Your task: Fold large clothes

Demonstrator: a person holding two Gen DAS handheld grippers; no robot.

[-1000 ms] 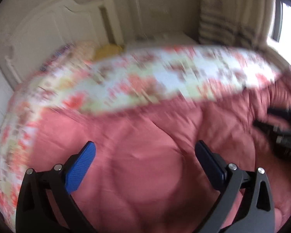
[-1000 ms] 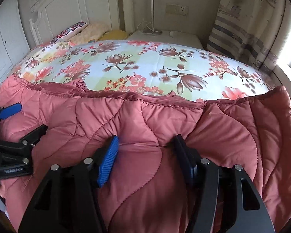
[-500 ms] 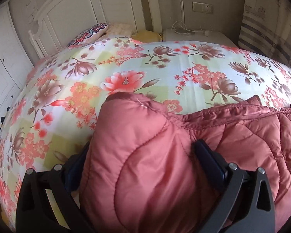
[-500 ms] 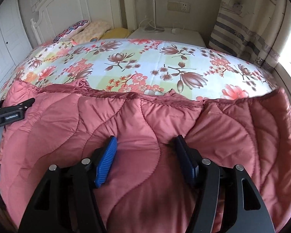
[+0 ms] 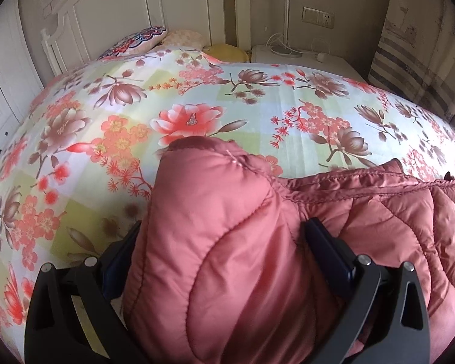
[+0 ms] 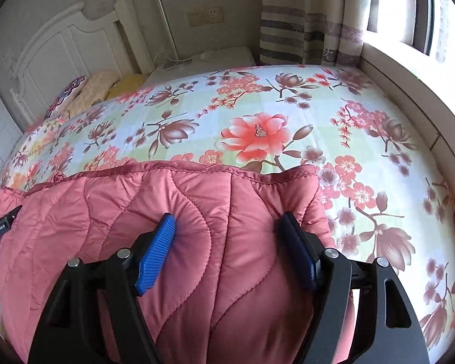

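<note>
Through the left wrist I see my left hand-held gripper [image 5: 221, 261] clenched on a bulging corner of the pink quilted coat [image 5: 227, 242], lying on the floral bed [image 5: 197, 97]. Through the right wrist, my right hand-held gripper [image 6: 227, 248] straddles the coat's [image 6: 197, 212] other end; its jaws have just been opening, the fabric between them, pads barely touching.

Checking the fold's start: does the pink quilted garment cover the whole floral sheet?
No, the pink quilted garment lies only at the near edge; most of the floral sheet shows bare.
</note>
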